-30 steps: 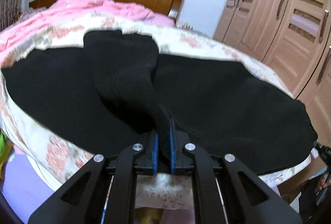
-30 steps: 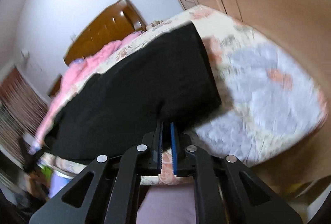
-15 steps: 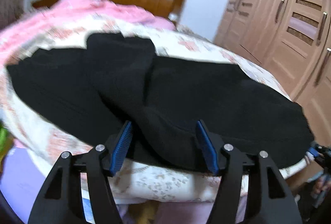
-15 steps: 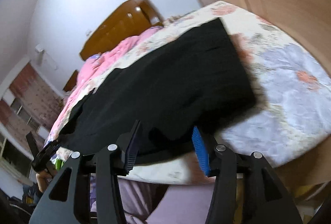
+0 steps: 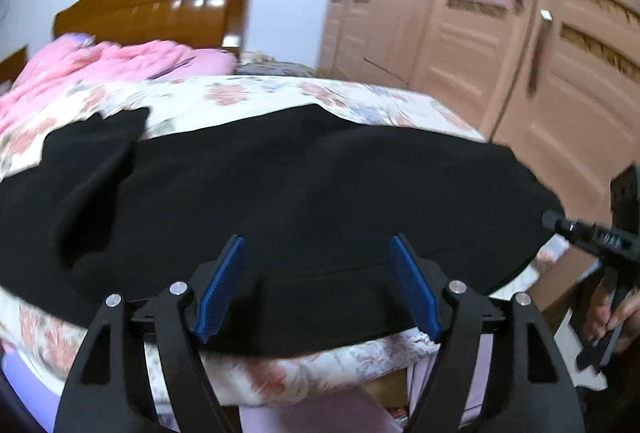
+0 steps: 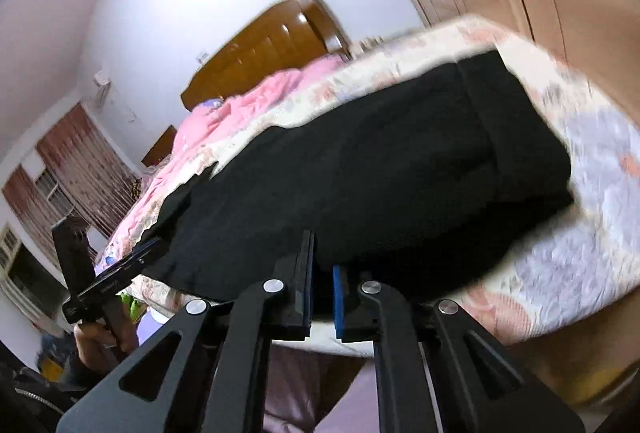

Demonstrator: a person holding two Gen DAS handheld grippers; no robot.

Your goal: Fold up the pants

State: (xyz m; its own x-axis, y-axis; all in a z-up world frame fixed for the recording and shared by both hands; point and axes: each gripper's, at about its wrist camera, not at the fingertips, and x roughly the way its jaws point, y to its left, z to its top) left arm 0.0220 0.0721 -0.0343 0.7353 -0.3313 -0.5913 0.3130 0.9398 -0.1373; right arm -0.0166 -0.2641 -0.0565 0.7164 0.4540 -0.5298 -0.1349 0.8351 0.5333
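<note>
The black pants (image 5: 304, 193) lie spread across the near edge of the floral bed (image 5: 280, 93), with a folded flap at the left. My left gripper (image 5: 318, 253) is open wide, its blue pads on either side of the pants' near hem, holding nothing. In the right wrist view the pants (image 6: 380, 173) lie along the bed edge. My right gripper (image 6: 323, 253) has its jaws nearly together with a narrow gap, at the pants' near edge; no cloth shows between the pads. The right gripper also shows at the right of the left wrist view (image 5: 592, 237).
A pink quilt (image 5: 104, 61) is bunched at the head of the bed before a wooden headboard (image 5: 152, 9). Wooden wardrobe doors (image 5: 500, 33) stand to the right. The bed's near edge (image 5: 320, 365) drops off just below the grippers.
Both grippers let go of the pants. The left gripper stayed open and swung right along the hem. The right gripper opened, then closed its jaws to a narrow gap.
</note>
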